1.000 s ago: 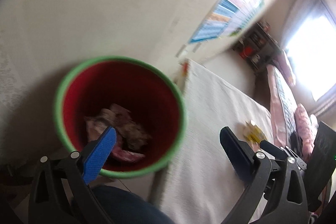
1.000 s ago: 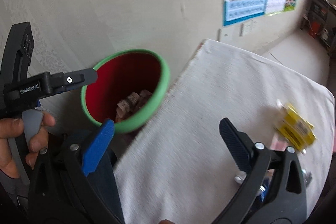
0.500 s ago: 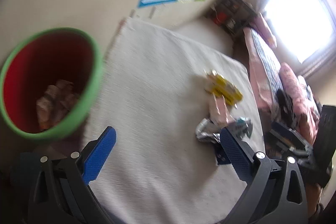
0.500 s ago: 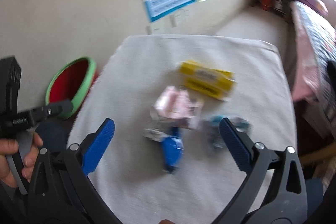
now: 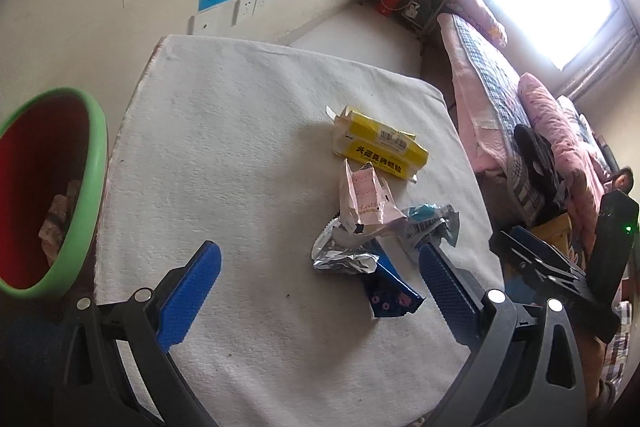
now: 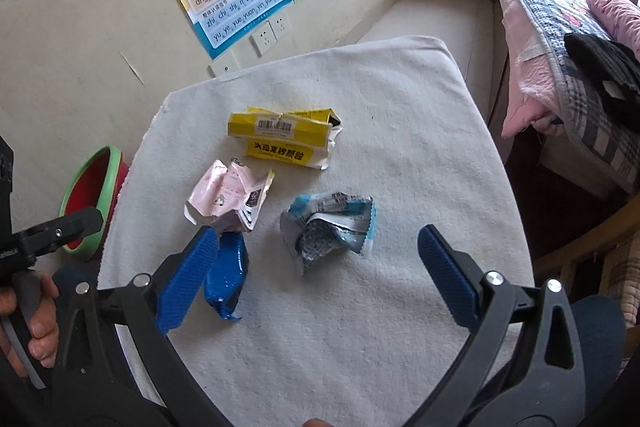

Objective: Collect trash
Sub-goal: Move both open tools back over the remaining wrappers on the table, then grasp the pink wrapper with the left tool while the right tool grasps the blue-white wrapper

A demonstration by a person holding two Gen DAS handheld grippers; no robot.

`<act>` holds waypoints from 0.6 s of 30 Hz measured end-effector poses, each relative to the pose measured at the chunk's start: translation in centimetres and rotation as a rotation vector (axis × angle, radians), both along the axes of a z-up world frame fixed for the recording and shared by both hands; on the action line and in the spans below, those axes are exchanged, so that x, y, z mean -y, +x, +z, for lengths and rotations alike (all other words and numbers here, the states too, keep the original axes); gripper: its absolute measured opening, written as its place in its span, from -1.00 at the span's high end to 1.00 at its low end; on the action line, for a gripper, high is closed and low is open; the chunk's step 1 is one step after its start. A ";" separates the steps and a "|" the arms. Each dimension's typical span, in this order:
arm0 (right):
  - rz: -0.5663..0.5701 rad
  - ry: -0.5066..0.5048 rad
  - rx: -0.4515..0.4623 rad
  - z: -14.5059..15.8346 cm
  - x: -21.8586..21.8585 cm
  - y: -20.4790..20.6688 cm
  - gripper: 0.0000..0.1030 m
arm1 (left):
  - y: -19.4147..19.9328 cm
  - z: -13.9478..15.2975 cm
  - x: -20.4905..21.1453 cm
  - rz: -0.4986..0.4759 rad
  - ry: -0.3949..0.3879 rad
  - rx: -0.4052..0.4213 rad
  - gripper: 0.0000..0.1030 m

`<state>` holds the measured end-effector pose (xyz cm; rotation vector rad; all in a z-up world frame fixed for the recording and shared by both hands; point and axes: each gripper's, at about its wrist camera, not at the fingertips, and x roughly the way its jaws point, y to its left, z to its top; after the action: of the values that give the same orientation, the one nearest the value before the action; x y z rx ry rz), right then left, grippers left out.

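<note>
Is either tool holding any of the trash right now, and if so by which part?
Nothing is held. The left tool and right tool are both open and empty above the wrappers on the white cloth.

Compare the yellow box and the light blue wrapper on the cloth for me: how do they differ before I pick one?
The yellow box keeps a long, flattened boxy form with torn ends; the light blue wrapper is crumpled into an irregular wad. The box is printed card with a barcode; the wrapper is thin film with a silvery inside. The box lies farther from the right gripper, the wrapper nearer its open jaws. Both lie loose on the white cloth, ungripped.
</note>
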<state>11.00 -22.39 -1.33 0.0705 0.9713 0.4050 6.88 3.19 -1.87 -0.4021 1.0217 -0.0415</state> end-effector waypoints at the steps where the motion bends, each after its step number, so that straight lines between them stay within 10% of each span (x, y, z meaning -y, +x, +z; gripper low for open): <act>1: 0.001 0.004 -0.010 -0.4 0.1 0.1 -0.91 | 0.2 -0.1 0.1 -0.003 0.005 -0.008 -0.84; 18: -0.006 0.015 -0.148 -4.6 -0.1 4.0 -0.91 | 7.4 -3.7 4.7 -0.147 0.008 -0.108 -0.84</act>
<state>14.98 -22.30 -5.95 0.1183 1.1137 0.4059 14.30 -1.51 -5.59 -0.3239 1.1562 -0.1492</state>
